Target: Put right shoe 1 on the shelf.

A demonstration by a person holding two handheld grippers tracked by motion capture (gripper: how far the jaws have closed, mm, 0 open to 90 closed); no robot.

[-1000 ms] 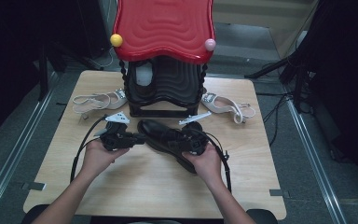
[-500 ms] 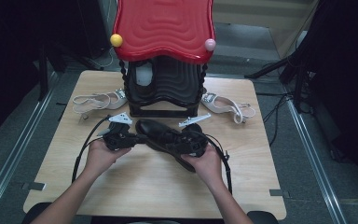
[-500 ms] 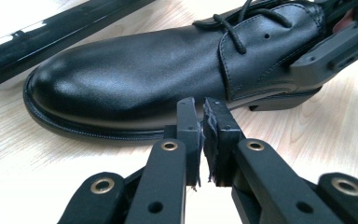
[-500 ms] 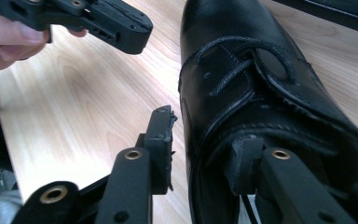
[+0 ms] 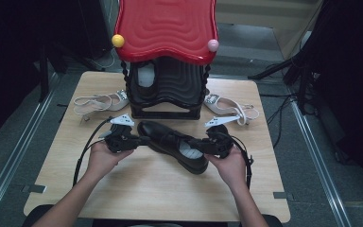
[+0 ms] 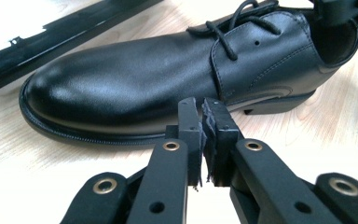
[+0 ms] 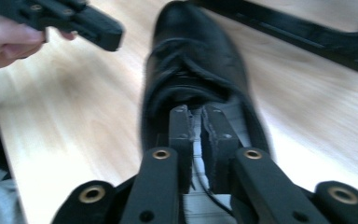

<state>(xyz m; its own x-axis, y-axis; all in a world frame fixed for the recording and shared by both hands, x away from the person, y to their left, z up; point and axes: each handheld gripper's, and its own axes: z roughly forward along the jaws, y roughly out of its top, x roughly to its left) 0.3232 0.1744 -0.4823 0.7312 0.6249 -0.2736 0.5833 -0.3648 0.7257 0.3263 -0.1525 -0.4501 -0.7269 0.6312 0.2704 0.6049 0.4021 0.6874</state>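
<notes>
Black shoe (image 5: 172,144) lies on the table (image 5: 137,198) between both closed tools.

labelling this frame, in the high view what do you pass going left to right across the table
left white sandal → left gripper → black shoe → right gripper → right white sandal

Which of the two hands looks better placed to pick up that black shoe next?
Probably the right. The right gripper sits shut at the open heel end of the black lace-up shoe, ready to pinch the collar. The left gripper is shut beside the smooth toe, which offers little to grab.
</notes>
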